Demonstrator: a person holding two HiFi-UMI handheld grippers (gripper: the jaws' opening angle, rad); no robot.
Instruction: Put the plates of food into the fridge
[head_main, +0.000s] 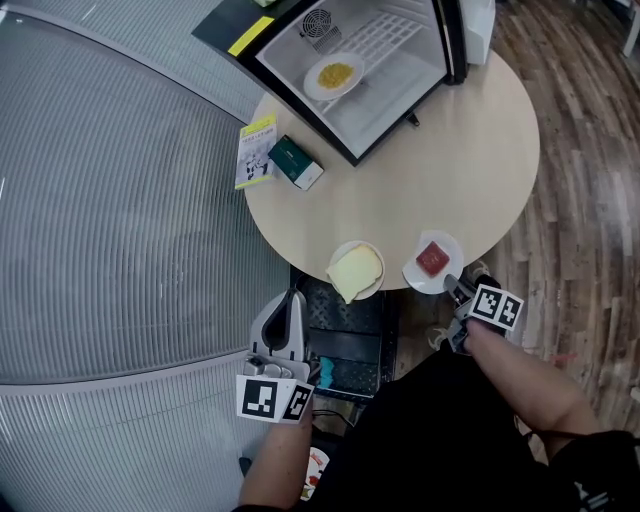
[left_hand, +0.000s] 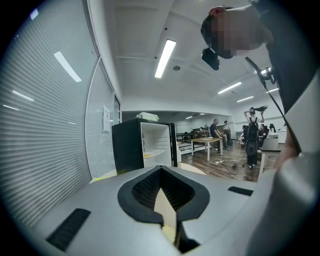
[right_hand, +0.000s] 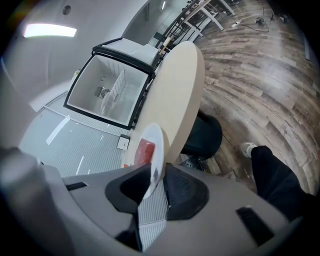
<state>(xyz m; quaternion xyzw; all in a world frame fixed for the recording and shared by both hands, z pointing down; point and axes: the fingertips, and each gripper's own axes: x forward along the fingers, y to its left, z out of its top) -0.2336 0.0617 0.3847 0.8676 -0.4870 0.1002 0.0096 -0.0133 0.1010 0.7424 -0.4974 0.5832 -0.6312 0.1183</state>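
A white plate with a red slab of food (head_main: 433, 260) sits at the round table's (head_main: 450, 160) near edge. My right gripper (head_main: 453, 286) is at its rim. In the right gripper view the plate rim (right_hand: 154, 150) stands between the jaws of that gripper (right_hand: 152, 176), which are wider than the rim, so it is open. A second plate with a pale yellow slab (head_main: 356, 270) lies to its left. My left gripper (head_main: 292, 298) hangs below the table edge, shut and empty (left_hand: 160, 175). The open fridge (head_main: 400, 85) holds a plate of yellow food (head_main: 334, 75).
A green box (head_main: 296, 162) and a booklet (head_main: 256, 150) lie on the table's left side. A black crate (head_main: 345, 330) sits under the table beside its dark base (right_hand: 205, 135). A ribbed wall (head_main: 120, 220) is on the left and wood floor (head_main: 580, 200) on the right. People stand far off (left_hand: 250, 135).
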